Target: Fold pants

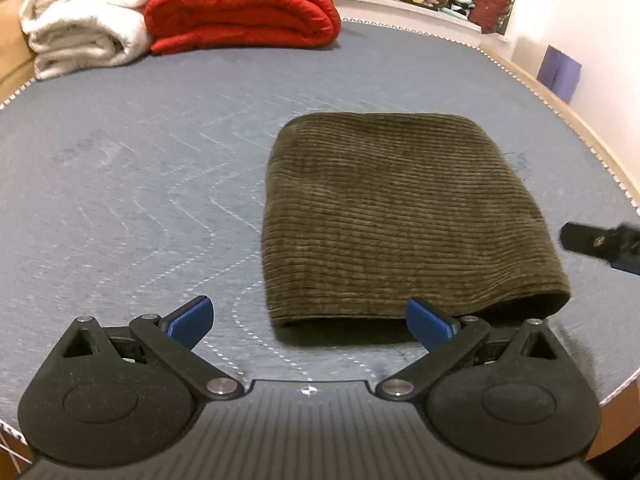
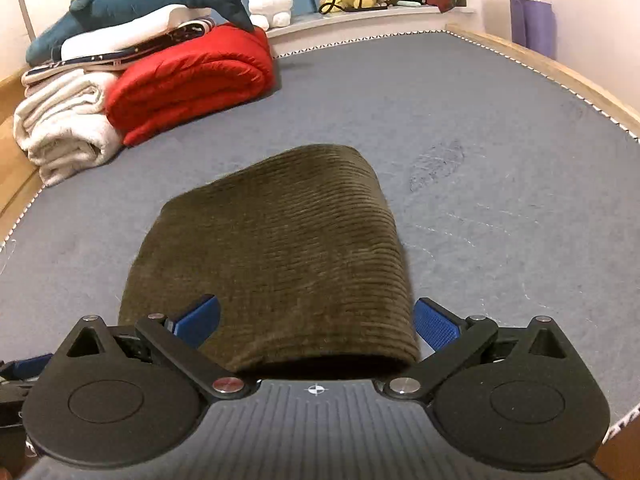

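Pants [image 1: 400, 216] folded — both grippers spread, level.

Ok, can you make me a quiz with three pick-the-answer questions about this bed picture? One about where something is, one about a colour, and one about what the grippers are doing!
1. Where is the red blanket?
A. on top of the pants
B. at the far side of the bed, right beside the white towel
C. on the floor

2. What colour are the folded pants?
A. olive brown
B. bright pink
C. white

3. What are the two grippers doing?
A. both squeezing the pants
B. one is holding a toy
C. both open, holding nothing

Answers:
1 B: the blanket lies against the towel, far from the pants on the grey mattress.
2 A: the ribbed cloth is olive brown in both views.
3 C: the left gripper and right gripper have blue pads spread wide, pinching no cloth.
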`<state>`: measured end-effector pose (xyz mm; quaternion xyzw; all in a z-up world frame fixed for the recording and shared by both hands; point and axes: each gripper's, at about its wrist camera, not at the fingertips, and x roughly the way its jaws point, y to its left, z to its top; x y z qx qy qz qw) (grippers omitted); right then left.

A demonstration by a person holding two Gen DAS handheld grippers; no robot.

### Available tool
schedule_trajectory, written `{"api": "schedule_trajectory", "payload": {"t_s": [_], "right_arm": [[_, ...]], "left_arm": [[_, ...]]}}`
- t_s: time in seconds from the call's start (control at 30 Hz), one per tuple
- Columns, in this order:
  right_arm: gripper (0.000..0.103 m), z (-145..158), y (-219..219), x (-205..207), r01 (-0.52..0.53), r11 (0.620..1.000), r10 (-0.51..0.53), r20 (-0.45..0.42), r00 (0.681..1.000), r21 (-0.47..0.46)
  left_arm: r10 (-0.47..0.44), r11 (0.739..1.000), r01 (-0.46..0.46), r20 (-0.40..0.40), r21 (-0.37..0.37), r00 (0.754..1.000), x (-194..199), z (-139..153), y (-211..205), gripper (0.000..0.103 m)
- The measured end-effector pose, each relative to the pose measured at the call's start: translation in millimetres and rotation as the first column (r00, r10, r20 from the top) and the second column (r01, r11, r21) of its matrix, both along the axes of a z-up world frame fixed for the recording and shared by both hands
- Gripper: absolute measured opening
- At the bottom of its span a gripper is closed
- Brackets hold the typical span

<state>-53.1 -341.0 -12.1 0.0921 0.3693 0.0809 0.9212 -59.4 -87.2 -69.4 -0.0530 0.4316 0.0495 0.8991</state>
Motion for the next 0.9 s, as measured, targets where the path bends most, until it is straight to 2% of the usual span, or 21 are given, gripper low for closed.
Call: {"api": "schedule_trajectory", "payload": {"t_s": [0.1, 0.37, 0.9], "right_arm": [[0.102, -2.7, 8.7, 3.9, -0.008, 0.998, 0.009, 0.018, 1.000, -0.065], [0.102, 5.7, 25.6, 2.8, -0.072, 0.994, 0.075, 0.039, 0.996, -0.082], [0.102, 9.1, 28.1, -7.4, -0.077, 0.990, 0.085, 0.061, 0.995, -0.121]], "left_arm": [[-0.012, 1.000, 0.012, -0.004, -0.007, 1.000, 4.6, -0.5, -3.2, 0.103], [-0.020, 1.000, 0.019, -0.039, -0.011, 0.999, 6.8, -9.6, -9.0, 0.103], [-0.047, 0.999, 0.047, -0.035, -0.009, 0.998, 2.6, -9.3, -17.4, 0.103]]}}
